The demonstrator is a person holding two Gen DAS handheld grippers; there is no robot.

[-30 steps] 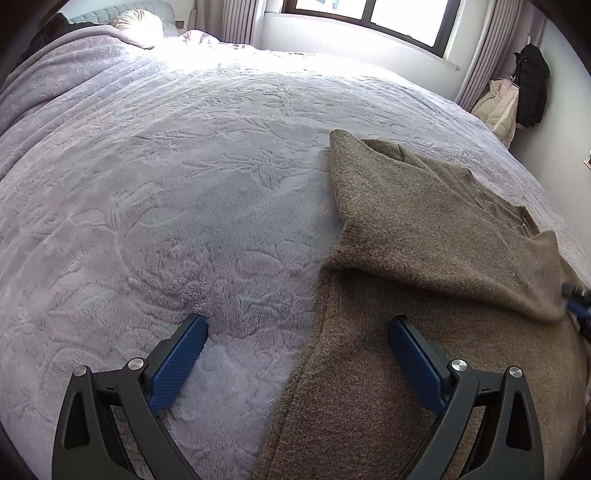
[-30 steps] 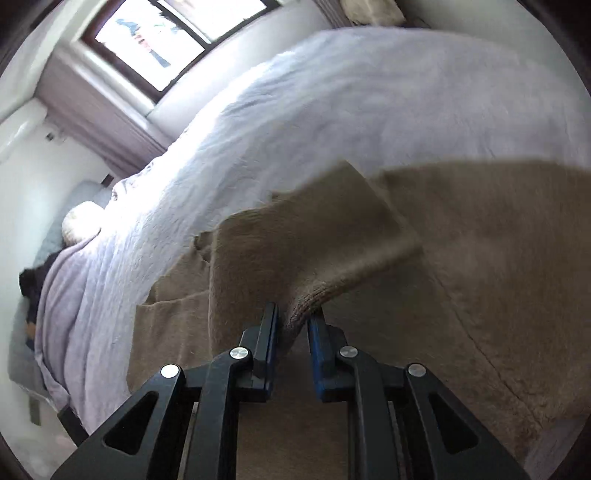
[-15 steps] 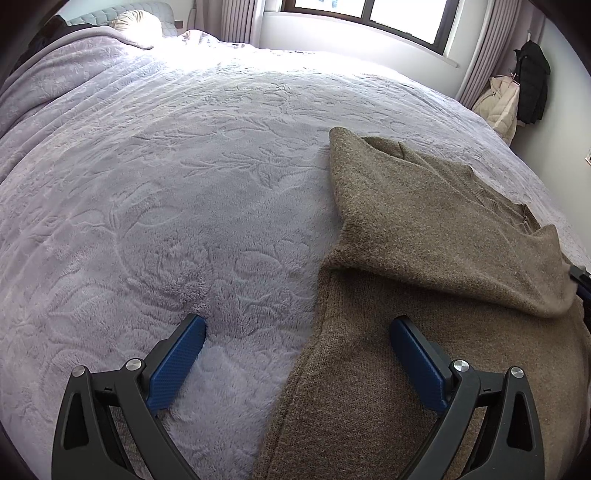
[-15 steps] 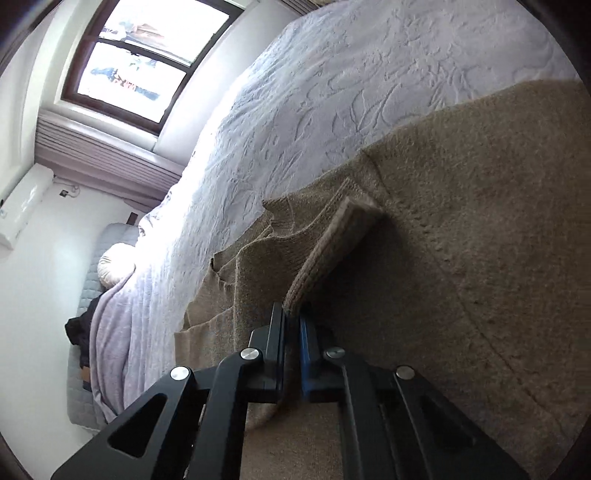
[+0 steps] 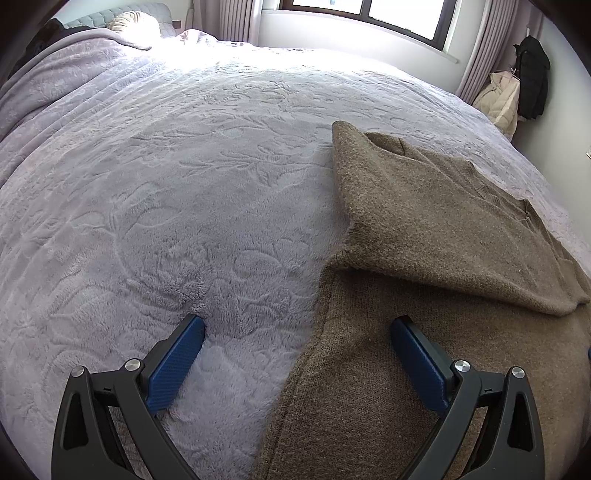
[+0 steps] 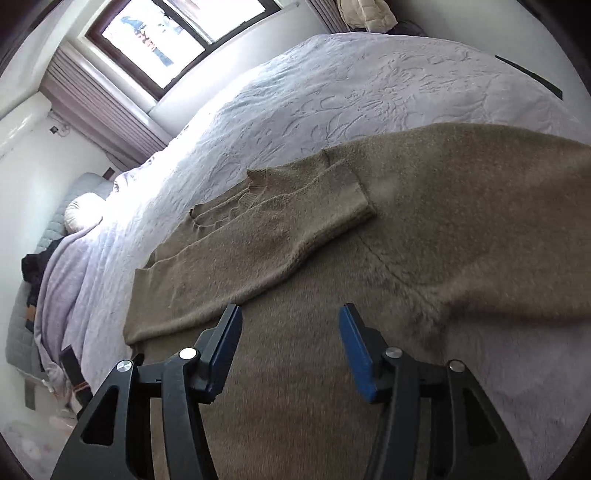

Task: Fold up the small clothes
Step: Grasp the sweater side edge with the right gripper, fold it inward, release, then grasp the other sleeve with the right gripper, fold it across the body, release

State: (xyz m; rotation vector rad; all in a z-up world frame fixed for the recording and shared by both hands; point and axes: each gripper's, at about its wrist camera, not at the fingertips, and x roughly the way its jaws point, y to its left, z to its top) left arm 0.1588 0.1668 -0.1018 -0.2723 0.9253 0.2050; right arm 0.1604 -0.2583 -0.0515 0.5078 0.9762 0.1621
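Observation:
A brown knit sweater (image 5: 424, 229) lies flat on the lilac bedspread (image 5: 166, 184). One sleeve (image 6: 266, 236) is folded across its body, cuff end near the collar (image 6: 255, 184). My left gripper (image 5: 295, 336) is open and empty, straddling the sweater's left side edge, one finger over the bedspread and one over the knit. My right gripper (image 6: 290, 325) is open and empty, just above the sweater's body, below the folded sleeve.
The bedspread (image 6: 332, 85) covers a wide bed. A pillow (image 5: 133, 24) lies at the head. A window (image 5: 369, 14) and curtains stand behind the bed. Coats (image 5: 517, 88) hang by the wall at the right.
My right gripper has opened and let go of the sleeve, which now lies folded across the sweater; the gripper has drawn back. My left gripper has stayed in place.

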